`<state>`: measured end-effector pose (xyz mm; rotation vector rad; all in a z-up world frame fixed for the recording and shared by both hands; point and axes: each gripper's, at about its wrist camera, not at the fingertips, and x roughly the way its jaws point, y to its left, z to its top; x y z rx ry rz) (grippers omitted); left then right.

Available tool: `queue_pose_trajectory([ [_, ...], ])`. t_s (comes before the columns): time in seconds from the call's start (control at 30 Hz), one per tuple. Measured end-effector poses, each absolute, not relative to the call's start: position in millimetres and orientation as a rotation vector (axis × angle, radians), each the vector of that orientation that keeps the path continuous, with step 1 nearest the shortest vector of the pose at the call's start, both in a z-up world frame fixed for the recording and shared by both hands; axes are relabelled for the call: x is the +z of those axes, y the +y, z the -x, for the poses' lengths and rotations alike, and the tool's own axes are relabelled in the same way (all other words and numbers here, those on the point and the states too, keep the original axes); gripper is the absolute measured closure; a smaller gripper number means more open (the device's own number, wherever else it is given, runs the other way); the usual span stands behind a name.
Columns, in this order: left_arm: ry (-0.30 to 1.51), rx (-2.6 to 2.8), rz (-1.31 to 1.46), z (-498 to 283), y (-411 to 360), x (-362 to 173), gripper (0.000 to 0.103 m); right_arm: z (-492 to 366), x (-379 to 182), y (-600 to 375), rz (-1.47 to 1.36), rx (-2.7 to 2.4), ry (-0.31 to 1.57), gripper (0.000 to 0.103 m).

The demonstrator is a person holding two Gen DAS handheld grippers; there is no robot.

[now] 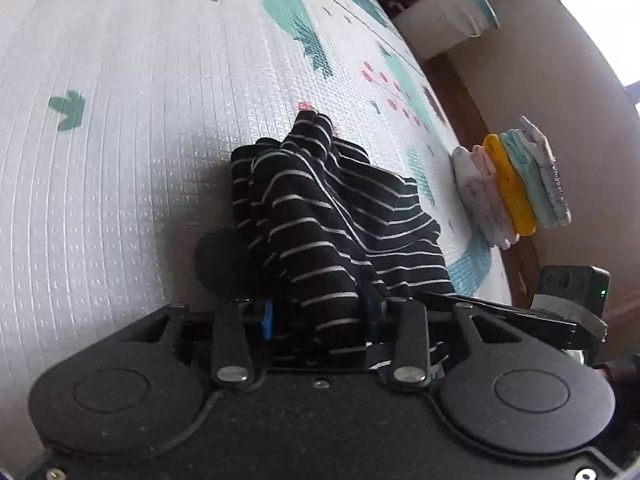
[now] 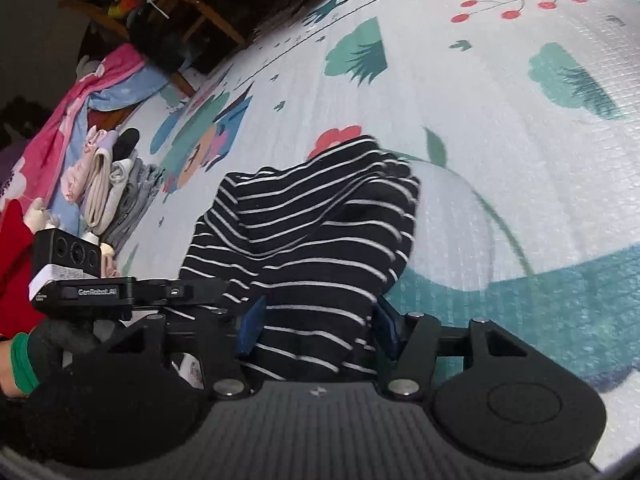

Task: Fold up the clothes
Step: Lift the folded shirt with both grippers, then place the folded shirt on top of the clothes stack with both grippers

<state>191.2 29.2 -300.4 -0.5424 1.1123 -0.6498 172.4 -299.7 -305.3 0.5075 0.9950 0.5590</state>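
A black garment with thin white stripes (image 1: 320, 208) hangs bunched over the patterned play mat (image 1: 120, 120). My left gripper (image 1: 320, 316) is shut on its near edge, and the cloth covers the blue pads. In the right wrist view the same striped garment (image 2: 312, 232) drapes forward from my right gripper (image 2: 316, 324), which is shut on it, blue pads (image 2: 252, 324) on either side of the cloth. The other gripper's body (image 2: 84, 280) sits close at the left, held by a gloved hand (image 2: 60, 344).
A stack of folded clothes (image 1: 512, 184) stands at the mat's right edge, near a white bucket (image 1: 444, 24). In the right wrist view, folded pale clothes (image 2: 108, 176) and a pink blanket (image 2: 80, 108) lie at the left, with wooden furniture (image 2: 200, 12) behind.
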Motion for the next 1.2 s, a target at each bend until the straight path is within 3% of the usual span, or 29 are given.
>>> queue_pose_trajectory([
  [0.03, 1.125, -0.646, 0.555, -192, 29, -300, 0.075, -172, -304, -301, -0.521, 0.562, 0.993, 0.063],
  [0.17, 1.141, -0.635, 0.6, -192, 31, -290, 0.08, -172, -297, -308, -0.575, 0.575, 0.987, 0.072],
  [0.5, 1.065, -0.824, 0.535, -229, -29, -201, 0.08, -158, -233, -367, -0.682, 0.579, 0.813, 0.073],
  [0.77, 0.94, -1.091, 0.389, -301, -182, -107, 0.08, -153, -148, -486, -0.676, 0.403, 0.509, 0.073],
  [1.2, 0.807, -1.315, 0.517, -354, -402, -50, 0.08, -155, -47, -678, -0.621, 0.115, 0.218, 0.073],
])
